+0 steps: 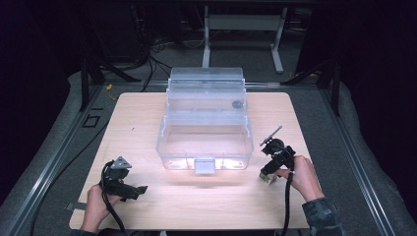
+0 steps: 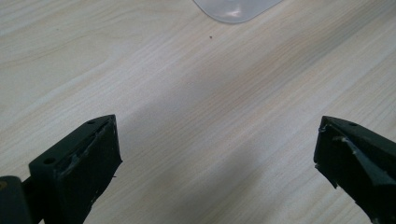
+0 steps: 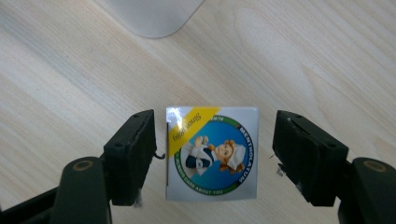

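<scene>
On the light wooden table (image 1: 147, 118) stands a clear plastic box (image 1: 204, 142) with its lid tipped back toward twelve o'clock; a latch tab (image 1: 204, 165) hangs from its near wall at six o'clock.

The right gripper (image 1: 269, 169) is at about four o'clock from the box, just off its near right corner, held in the person's right hand (image 1: 300, 174) and pointing steeply down at the table. In the right gripper view its two black jaws stand apart with a small square carton (image 3: 212, 153) lying flat on the table between them. The carton is white with a round blue picture of a cartoon nurse, a green ring of lettering and a yellow corner band. A narrow gap of bare wood shows on either side of it, wider toward the jaw at three o'clock, so the pads do not press on it. A rounded corner of the box (image 3: 154, 16) shows at twelve o'clock in that view.

The left gripper (image 1: 140, 189) is at about seven o'clock from the box, well apart from it, held low in the left hand (image 1: 96, 204) and pointing toward three o'clock. In the left gripper view its jaws are spread wide over bare wood, with nothing between them.
</scene>
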Action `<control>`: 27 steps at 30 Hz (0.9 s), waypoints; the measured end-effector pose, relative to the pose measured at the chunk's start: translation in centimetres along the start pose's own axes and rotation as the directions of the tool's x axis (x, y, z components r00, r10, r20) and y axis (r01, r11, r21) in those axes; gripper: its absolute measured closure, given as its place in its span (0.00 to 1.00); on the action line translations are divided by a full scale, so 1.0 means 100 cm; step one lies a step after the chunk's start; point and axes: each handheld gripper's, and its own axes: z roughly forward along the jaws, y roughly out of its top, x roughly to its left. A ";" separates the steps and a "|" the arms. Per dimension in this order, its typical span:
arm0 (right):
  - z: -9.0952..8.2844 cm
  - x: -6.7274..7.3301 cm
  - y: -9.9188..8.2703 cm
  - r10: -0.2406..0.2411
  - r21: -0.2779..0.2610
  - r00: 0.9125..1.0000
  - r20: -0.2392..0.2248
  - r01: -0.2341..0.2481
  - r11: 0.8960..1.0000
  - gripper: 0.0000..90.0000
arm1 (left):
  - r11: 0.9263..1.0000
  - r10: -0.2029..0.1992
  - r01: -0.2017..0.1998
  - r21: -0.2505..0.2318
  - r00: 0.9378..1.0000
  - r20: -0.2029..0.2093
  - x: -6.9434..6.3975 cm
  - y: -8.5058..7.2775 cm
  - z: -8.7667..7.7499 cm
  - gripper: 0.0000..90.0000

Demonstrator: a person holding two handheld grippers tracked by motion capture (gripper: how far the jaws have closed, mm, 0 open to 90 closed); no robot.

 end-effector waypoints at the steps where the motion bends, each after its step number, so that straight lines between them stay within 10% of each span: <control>1: 0.000 0.000 0.000 0.000 0.000 1.000 0.000 0.000 1.000 0.36 | 1.000 0.000 0.000 0.000 1.000 0.000 0.000 0.000 0.000 0.01; 6: 0.005 0.000 0.005 0.009 0.022 1.000 -0.007 -0.009 1.000 0.50 | 1.000 -0.005 0.005 0.003 1.000 0.004 0.001 0.000 0.001 0.01; 27: -0.005 -0.003 0.003 0.000 0.002 1.000 -0.017 0.000 1.000 0.51 | 1.000 -0.004 0.004 0.002 1.000 -0.003 0.001 -0.002 -0.001 0.01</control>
